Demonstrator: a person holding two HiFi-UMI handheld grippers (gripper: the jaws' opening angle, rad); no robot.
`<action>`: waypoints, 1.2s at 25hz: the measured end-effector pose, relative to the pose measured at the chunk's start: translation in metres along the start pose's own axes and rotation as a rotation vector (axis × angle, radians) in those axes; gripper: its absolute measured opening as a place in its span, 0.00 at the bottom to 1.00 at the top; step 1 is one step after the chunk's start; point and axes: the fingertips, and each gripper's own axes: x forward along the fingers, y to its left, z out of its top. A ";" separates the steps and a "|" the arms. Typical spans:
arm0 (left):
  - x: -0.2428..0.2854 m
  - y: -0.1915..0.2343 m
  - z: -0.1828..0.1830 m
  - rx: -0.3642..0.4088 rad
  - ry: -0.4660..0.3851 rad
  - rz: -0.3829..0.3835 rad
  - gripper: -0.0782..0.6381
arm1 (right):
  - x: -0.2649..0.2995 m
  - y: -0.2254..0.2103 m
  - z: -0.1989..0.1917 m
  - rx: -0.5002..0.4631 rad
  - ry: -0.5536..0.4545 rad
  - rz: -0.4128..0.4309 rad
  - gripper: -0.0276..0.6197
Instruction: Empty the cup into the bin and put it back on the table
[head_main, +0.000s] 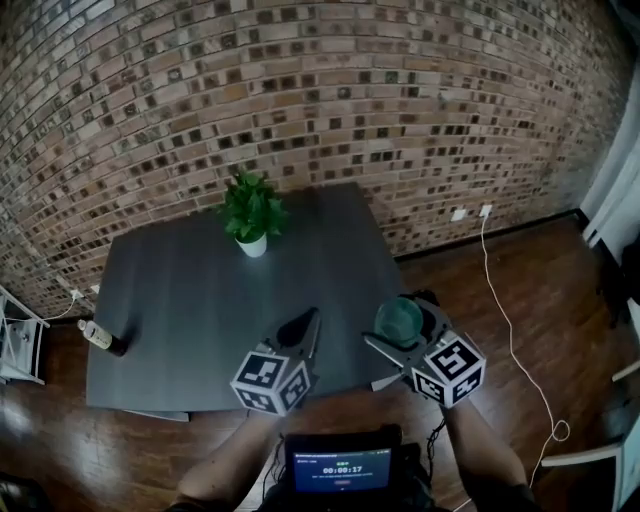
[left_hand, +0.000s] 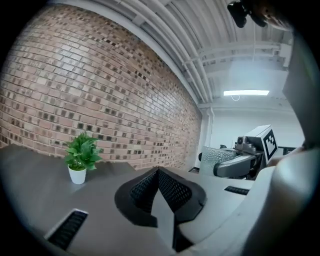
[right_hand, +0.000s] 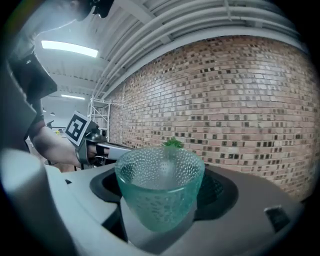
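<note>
Right gripper (head_main: 408, 328) clamps teal dimpled glass cup (right_hand: 159, 187) upright between jaws. Left gripper (left_hand: 160, 175) jaws closed, empty. Cup looks emptied: you carry it level, lower gently onto dark grey table (head_main: 190, 300) ahead of jaws, then release.

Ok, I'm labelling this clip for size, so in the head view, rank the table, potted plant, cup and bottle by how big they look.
1. table
2. potted plant
3. cup and bottle: these look about alike. The cup is held nearer the camera, so I leave them unranked.
</note>
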 end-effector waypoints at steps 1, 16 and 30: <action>0.008 -0.011 0.002 0.004 -0.005 -0.009 0.11 | -0.009 -0.009 0.000 -0.001 -0.002 -0.005 0.66; 0.139 -0.157 -0.012 0.034 -0.005 -0.050 0.11 | -0.127 -0.156 -0.028 -0.009 -0.012 -0.012 0.66; 0.211 -0.196 -0.012 0.064 0.021 -0.152 0.11 | -0.159 -0.225 -0.043 0.057 -0.017 -0.112 0.66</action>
